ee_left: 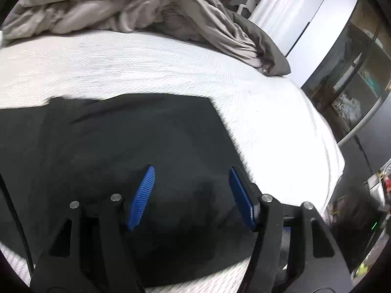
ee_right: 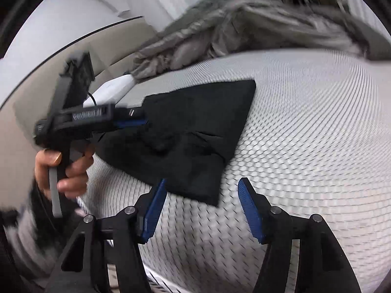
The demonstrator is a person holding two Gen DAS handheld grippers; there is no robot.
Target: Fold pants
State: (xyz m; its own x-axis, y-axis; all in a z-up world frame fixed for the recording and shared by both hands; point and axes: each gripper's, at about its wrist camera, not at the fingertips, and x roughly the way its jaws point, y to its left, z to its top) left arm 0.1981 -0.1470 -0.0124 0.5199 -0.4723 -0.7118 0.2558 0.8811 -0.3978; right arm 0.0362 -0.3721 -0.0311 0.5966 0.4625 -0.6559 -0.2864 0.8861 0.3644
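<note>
The left gripper (ee_left: 191, 171) hangs with its blue pads spread and nothing between them, just above the black pants (ee_left: 136, 151), which lie folded flat on the white mattress (ee_left: 151, 66). The right gripper (ee_right: 202, 183) is likewise spread and empty, near the pants' closest corner. Only the right wrist view shows the person's hand (ee_right: 63, 168) around the left gripper's handle, while a rumpled grey blanket (ee_left: 136, 7) lies at the far end of the mattress.

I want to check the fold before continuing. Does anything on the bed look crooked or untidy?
Mostly tidy. The black pants lie folded on the white mattress, with a few creases across the middle. Behind them, the grey duvet is bunched up.
</note>
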